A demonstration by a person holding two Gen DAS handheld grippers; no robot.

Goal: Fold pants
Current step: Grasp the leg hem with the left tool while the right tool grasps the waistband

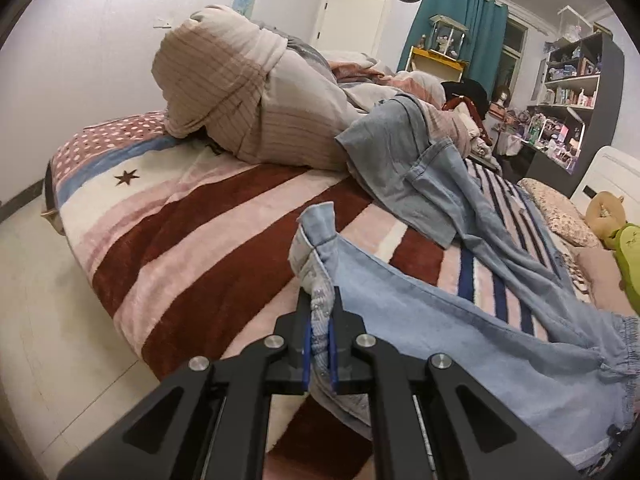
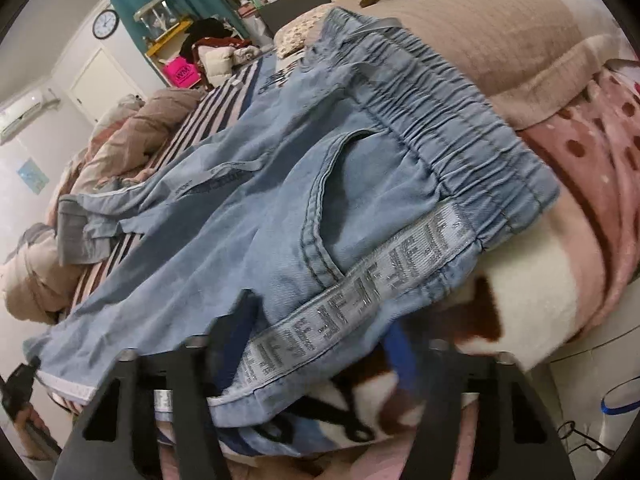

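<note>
the left tongs are pinched tight on the end of one leg of the pants, and the cloth sticks up between the two blue pads. the right tongs are wide apart, one finger on each side of the shiny side stripe near the waistband. they are blurry, and they do not seem to be pinching yet.

the pants lie spread across the striped blanket on the bed, with the waistband up by a brown pillow.

things could go wrong from here. if the left tongs pull before the right tongs bite, the pants may just slide along the bed and bunch up. the right tongs might grab the fuzzy blanket too. the far leg lies against a gray shirt by the heaped quilt, so it could drag that along. a thin pinch on the leg end could slip out.
</note>
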